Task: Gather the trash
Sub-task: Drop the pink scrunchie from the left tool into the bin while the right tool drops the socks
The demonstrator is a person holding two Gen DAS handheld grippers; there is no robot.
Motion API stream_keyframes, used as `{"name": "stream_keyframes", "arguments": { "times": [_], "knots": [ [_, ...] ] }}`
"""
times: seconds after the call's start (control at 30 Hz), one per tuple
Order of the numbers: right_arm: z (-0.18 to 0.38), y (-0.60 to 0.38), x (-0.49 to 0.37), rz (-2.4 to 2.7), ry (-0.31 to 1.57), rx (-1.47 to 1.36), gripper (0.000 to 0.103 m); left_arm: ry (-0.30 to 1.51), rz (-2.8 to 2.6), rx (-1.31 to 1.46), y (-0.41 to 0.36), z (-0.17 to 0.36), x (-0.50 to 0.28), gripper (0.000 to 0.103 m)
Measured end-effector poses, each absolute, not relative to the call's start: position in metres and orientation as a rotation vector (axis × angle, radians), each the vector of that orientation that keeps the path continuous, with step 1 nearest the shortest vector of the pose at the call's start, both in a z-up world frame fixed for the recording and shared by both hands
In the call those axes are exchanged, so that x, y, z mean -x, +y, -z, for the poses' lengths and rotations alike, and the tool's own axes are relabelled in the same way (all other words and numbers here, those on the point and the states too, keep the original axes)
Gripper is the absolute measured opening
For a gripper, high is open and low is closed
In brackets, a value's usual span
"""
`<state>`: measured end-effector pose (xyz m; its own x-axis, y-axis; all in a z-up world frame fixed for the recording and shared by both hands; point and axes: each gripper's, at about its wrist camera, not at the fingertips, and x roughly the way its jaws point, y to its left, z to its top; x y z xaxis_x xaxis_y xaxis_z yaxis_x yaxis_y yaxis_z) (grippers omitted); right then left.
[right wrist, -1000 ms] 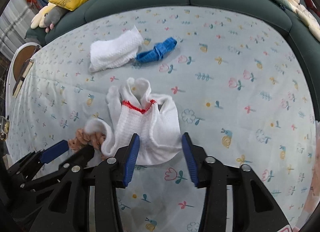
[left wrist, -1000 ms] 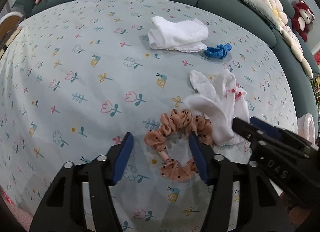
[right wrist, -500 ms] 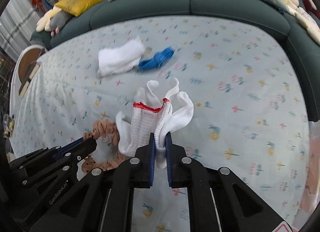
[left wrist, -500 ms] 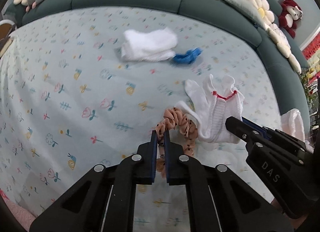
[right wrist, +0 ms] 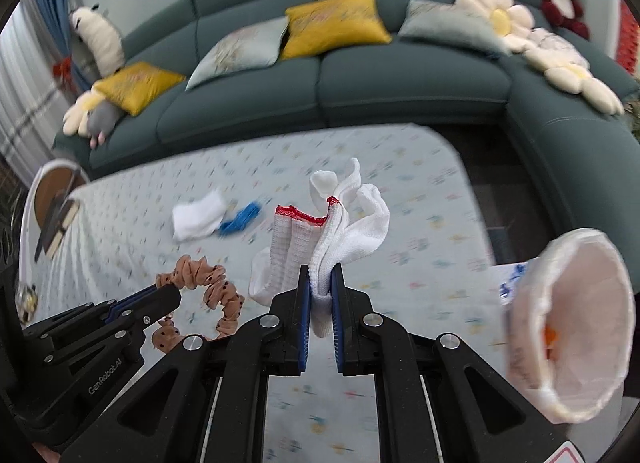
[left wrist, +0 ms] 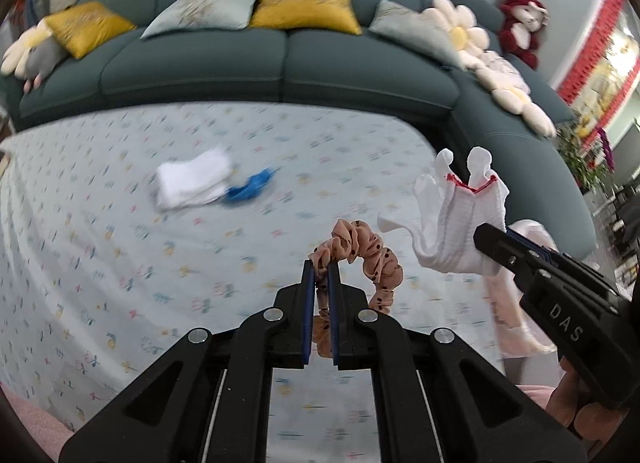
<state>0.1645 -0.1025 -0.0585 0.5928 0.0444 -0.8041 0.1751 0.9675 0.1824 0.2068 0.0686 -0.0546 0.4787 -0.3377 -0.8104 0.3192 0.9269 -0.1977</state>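
Covering table (left wrist: 120,263): floral cloth; teal sofa (left wrist: 280,71) behind.

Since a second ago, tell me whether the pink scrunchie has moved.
Yes. The scrunchie is lifted off the floral cloth, pinched in the left gripper, away from the folded towel.

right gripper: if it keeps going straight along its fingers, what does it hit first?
Apart from the white cloth the right gripper already pinches, probably the patterned sheet, on a bare patch right of the towel. The sofa lies beyond. Depth is unclear.
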Motion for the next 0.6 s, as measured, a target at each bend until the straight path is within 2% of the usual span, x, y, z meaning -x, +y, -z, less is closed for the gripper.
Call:
{"name": "stream_keyframes", "arguments": {
  "times": [0.23, 0.6],
  "knots": [
    [0.028, -0.164, -0.124, 0.156, 0.856, -0.296, 0.009, 0.938, 0.486, -0.036, 0.007, 0.026, -0.181, 0.006],
    [0.016, -0.249, -0.063, 0.293, 0.793, -0.366, 0.009, 0.899, 0.608, -0.128, -0.081, 0.009, -0.14, 0.006]
  ]
}}
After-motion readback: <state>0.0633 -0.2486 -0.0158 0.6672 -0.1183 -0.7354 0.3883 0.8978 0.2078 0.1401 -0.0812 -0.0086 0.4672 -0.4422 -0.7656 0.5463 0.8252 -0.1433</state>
